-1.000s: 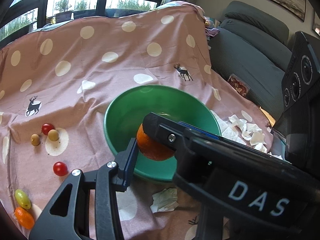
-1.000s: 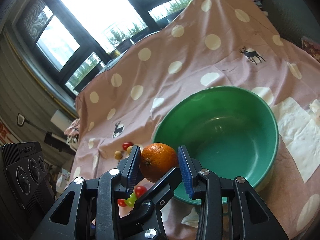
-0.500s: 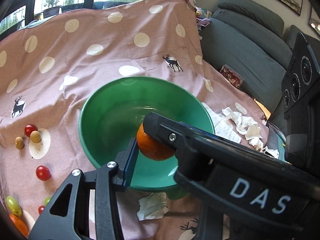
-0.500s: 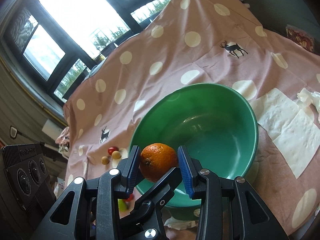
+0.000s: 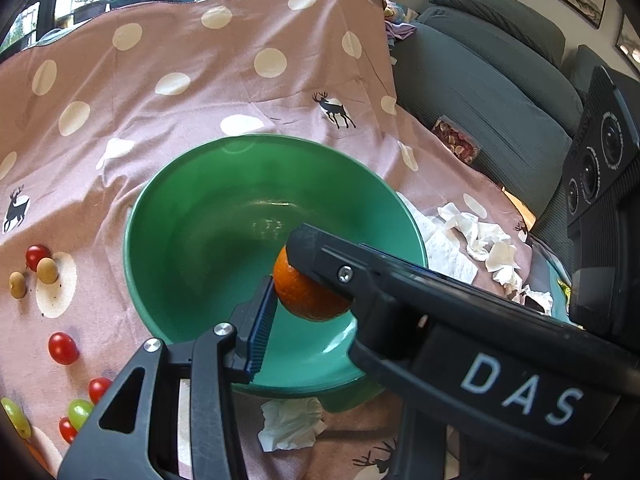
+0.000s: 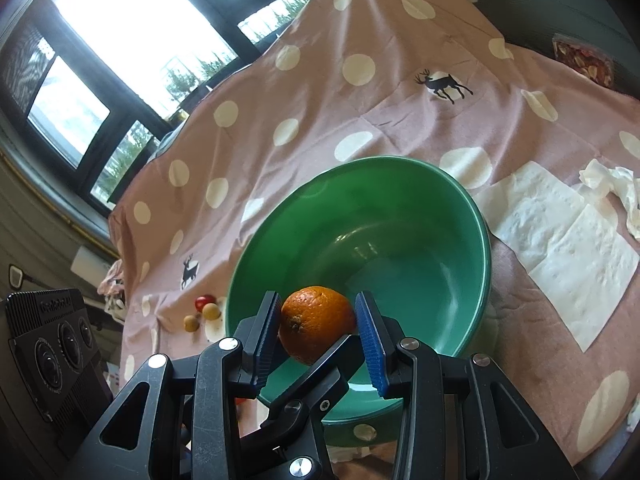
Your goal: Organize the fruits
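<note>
From the right wrist view, the right gripper (image 6: 318, 326) has its blue-padded jaws closed on a round orange mandarin (image 6: 316, 328), over the near rim of the glossy green plastic bowl (image 6: 460, 216). A black finger of the other gripper crosses beneath. The left wrist view alone shows loose cherry tomatoes (image 5: 63, 348) and grapes (image 5: 80, 412) on the pink polka-dot cloth (image 5: 200, 80); there the left gripper (image 5: 288, 296) has one pad touching the mandarin, its other finger hidden, so its grip cannot be told.

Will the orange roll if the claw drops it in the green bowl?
Probably: the orange is round and the bowl smooth and curved, so it likely settles at the bottom. Its bumpy peel probably helps the ribbed pads grip.
</note>
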A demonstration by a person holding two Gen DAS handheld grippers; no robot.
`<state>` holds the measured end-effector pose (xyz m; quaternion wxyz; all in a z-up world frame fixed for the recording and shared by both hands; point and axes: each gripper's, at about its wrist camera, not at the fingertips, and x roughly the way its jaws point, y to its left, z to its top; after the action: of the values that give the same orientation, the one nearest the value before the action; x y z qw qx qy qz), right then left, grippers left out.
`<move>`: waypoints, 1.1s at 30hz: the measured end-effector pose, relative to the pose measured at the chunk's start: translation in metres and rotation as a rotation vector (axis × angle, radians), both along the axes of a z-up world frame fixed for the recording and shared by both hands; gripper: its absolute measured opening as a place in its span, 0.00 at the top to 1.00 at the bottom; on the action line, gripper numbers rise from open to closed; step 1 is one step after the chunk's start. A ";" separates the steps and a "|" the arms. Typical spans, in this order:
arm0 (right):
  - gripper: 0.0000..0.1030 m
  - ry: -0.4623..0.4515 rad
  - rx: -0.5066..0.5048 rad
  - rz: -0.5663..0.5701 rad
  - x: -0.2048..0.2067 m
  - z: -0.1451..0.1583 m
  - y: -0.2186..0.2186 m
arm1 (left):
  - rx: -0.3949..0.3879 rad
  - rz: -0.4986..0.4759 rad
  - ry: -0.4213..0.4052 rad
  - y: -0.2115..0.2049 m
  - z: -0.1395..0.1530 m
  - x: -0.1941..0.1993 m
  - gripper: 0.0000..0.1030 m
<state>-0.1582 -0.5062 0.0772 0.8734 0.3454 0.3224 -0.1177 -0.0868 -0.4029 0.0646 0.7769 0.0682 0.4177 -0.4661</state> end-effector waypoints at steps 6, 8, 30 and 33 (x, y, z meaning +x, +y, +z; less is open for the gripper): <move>0.60 0.022 -0.001 -0.010 0.001 -0.003 -0.002 | 0.000 -0.011 0.023 -0.002 -0.004 0.002 0.59; 0.60 0.029 -0.003 -0.011 0.002 -0.004 -0.002 | -0.001 -0.013 0.029 -0.002 -0.006 0.003 0.59; 0.60 0.058 -0.010 -0.012 0.006 -0.006 -0.002 | 0.002 -0.017 0.051 -0.003 -0.011 0.005 0.59; 0.60 0.059 -0.011 -0.012 0.005 -0.006 -0.002 | 0.001 -0.017 0.051 -0.003 -0.011 0.005 0.59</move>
<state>-0.1527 -0.5085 0.0708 0.8647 0.3389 0.3453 -0.1348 -0.0815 -0.4057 0.0539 0.7620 0.0601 0.4370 -0.4740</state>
